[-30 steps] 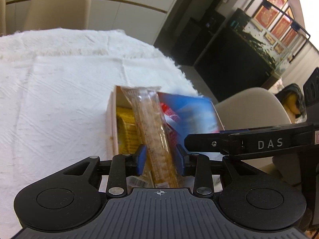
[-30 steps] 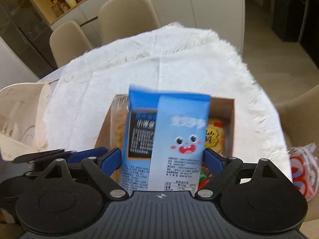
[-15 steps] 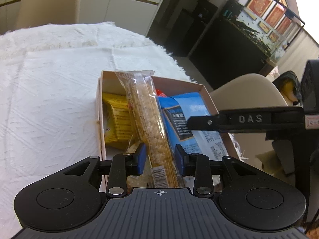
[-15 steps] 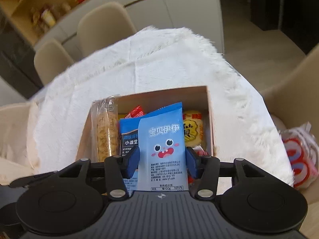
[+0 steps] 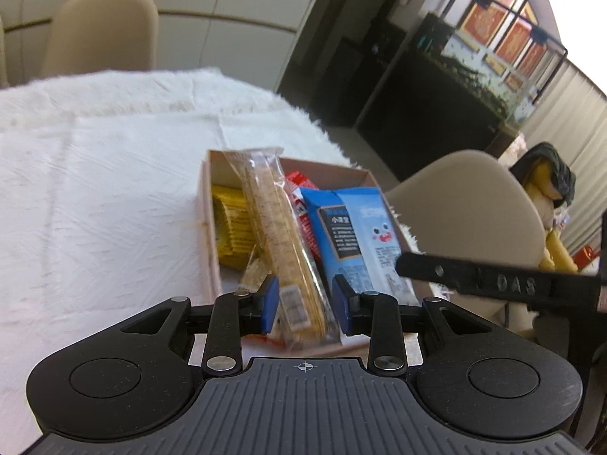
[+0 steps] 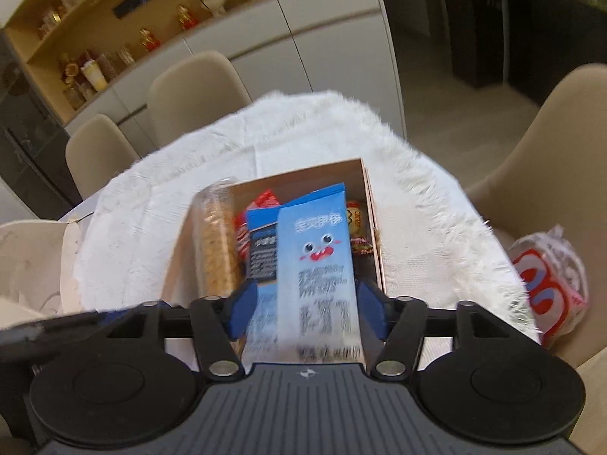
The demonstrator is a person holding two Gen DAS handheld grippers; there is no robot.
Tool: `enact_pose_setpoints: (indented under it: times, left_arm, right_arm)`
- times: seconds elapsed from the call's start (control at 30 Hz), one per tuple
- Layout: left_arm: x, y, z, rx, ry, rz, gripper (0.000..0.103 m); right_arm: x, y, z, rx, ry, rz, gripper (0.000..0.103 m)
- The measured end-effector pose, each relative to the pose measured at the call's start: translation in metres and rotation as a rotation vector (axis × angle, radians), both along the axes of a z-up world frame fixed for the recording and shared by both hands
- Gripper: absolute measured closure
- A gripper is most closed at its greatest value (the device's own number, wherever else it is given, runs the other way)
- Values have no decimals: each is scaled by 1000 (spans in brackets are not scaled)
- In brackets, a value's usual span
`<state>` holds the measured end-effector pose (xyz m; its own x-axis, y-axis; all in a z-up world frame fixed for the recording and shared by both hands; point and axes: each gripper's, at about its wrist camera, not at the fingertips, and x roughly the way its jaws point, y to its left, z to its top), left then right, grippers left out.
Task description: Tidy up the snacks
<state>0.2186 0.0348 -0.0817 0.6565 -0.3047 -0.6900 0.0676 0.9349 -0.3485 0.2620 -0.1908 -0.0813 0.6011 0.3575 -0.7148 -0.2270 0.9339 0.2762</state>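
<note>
A shallow cardboard box (image 5: 208,204) sits on the white cloth (image 5: 95,197) that covers the bench, and everything here is best placed against that box. The left gripper (image 5: 306,305) hangs over the box's near end with its blue fingers (image 5: 270,303) partly closed on a long clear-wrapped cracker pack (image 5: 282,244); both pads press its near end, and the pack slopes up from there with its far end above the box's far wall. Inside the box, to the left of that pack, lies a yellow packet (image 5: 231,227), and to its right a red wrapper (image 5: 301,204) shows beside a blue snack bag (image 5: 351,227) with a cartoon face. The right gripper (image 6: 307,311) also hovers at the box's near end, the blue bag between its fingers (image 6: 242,309). Its fingers have just been opening, and the bag's lower part stands between them, tilted up out of the box; the picture is blurred there and I cannot tell whether the pads still press it. A small round yellow-and-red snack (image 6: 354,220) rests in the box's right side, against the wall. Outside the box to the right, beyond the cloth's fringe, a red-and-white plastic bag (image 6: 546,280) lies on a beige chair (image 6: 550,151).
</note>
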Motion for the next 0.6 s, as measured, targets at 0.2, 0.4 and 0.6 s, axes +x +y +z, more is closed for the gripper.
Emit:
enact_pose_setpoints:
  times: [0.2, 0.4, 0.6]
  left_arm:
    - [-86, -2, -22, 50, -1, 50, 68]
    - [-134, -15, -78, 137, 37, 87, 69]
    - [-144, -29, -92, 247, -94, 61, 73]
  right_arm:
    - [-87, 16, -14, -96, -69, 77, 25]
    - [-138, 33, -72, -166, -13, 70, 25]
    - [-145, 42, -97, -280, -90, 23, 18]
